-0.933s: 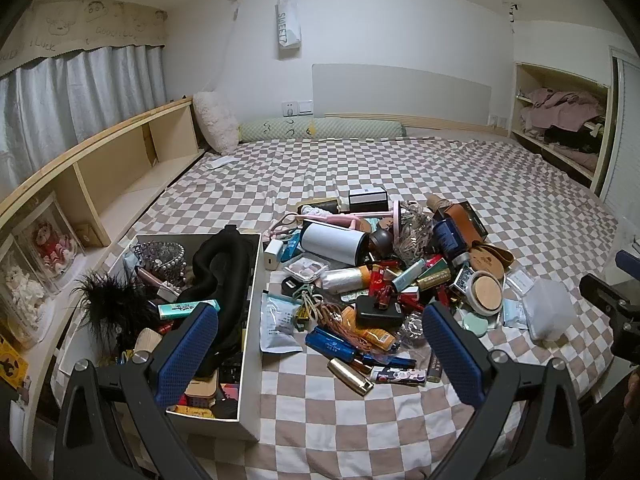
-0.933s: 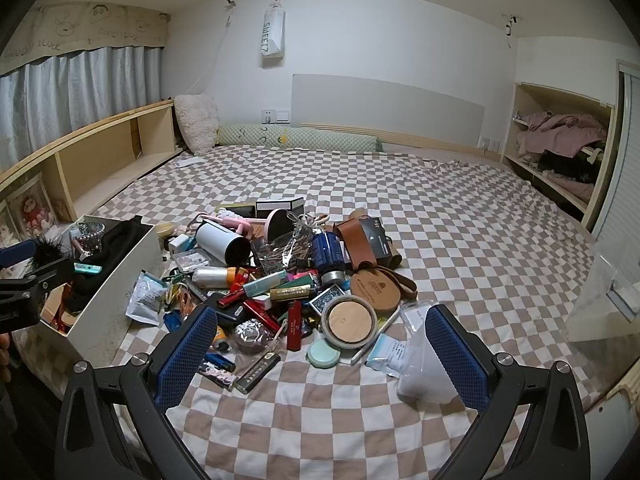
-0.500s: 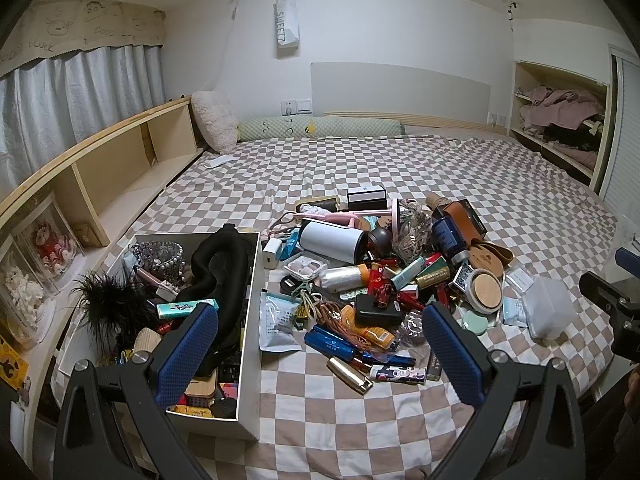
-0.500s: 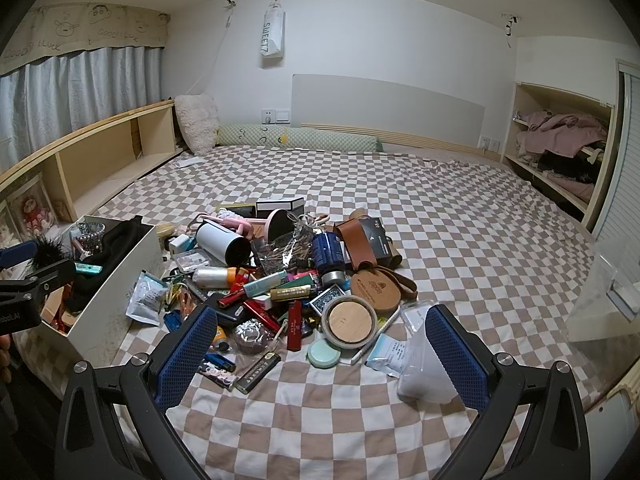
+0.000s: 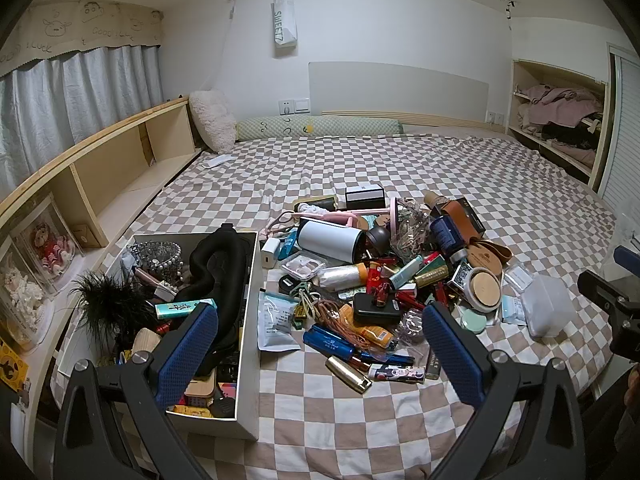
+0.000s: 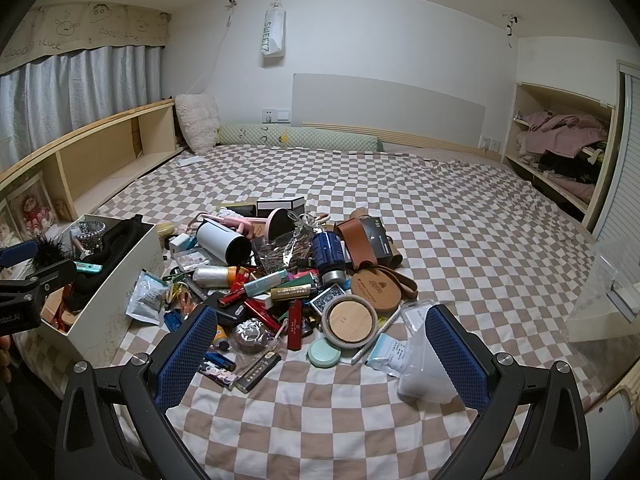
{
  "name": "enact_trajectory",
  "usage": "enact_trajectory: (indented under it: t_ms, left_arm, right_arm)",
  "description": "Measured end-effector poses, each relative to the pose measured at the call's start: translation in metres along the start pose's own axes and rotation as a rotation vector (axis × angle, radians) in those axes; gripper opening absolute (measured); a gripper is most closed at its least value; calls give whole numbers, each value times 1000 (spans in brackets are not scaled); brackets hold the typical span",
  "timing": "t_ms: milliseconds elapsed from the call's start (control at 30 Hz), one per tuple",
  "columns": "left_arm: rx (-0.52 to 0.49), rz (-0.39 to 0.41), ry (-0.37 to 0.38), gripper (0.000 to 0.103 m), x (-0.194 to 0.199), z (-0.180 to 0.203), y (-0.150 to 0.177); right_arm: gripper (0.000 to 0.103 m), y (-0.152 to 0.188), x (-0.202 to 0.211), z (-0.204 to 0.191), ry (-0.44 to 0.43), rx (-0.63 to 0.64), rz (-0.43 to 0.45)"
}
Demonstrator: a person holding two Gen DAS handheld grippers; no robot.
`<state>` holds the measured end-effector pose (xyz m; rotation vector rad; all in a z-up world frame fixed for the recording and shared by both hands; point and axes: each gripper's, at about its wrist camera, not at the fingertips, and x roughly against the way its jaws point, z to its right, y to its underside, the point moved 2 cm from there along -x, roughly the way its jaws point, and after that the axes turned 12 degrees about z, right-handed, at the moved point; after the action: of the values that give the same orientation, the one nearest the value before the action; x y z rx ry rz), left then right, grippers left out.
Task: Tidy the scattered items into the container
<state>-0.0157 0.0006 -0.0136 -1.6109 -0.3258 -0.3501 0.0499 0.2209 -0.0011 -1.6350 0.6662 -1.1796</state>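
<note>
Hovered between picks — left gripper (image 5: 320, 352) and right gripper (image 6: 322, 354) both spread wide, empty. Probably needed to drop onto the pile (image 6: 280, 280) next, box (image 5: 250, 320) half full.

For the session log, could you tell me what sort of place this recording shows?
Most likely a bedroom: the clutter lies on a wide bed with a checkered sheet, a long green bolster pillow rests against the back wall, and folded clothes fill an open shelf.

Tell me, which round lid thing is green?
The small mint disc, lying nearest the right gripper. The bigger wooden-topped one beside it has a tan top.
</note>
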Motion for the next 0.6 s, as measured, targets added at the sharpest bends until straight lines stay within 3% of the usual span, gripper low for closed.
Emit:
enact_trajectory:
  t_ms: [600]
  left_arm:
    - [-4, -2, 7, 103, 1, -1, 0]
  right_arm:
    - [103, 0, 2, -1, 1, 0, 5]
